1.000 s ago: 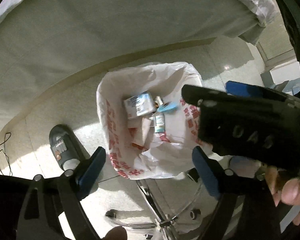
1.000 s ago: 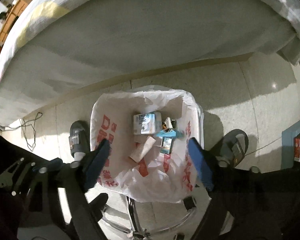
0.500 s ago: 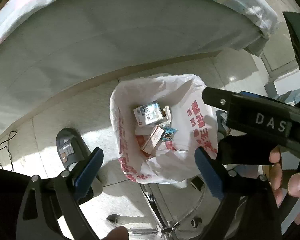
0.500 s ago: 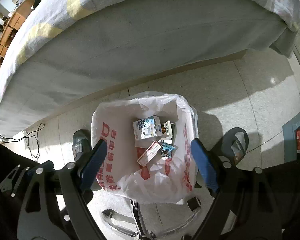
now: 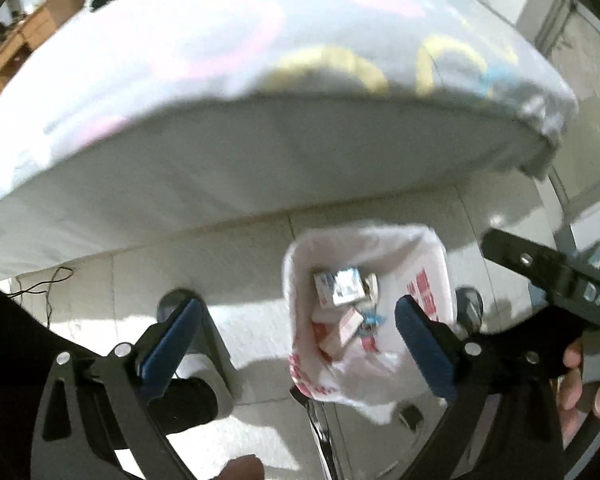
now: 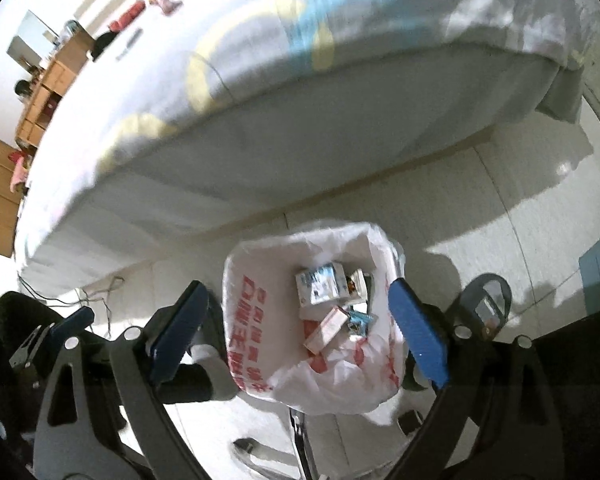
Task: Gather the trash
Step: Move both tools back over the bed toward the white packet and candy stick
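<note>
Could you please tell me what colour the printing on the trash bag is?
Red, on a white bag; it shows best in the right wrist view.

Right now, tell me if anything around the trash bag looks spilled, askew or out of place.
Nothing stands out. The white trash bag stands open on the floor beside the bed, with the small boxes inside it, none spilled. Both grippers hang empty above it, jaws opening.

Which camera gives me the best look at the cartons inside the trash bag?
The right wrist view. It looks straight into the open trash bag, with the cartons sharp and unobstructed between the fingers. The left wrist view shows the same cartons smaller and blurrier, crowded against its right-side finger.
</note>
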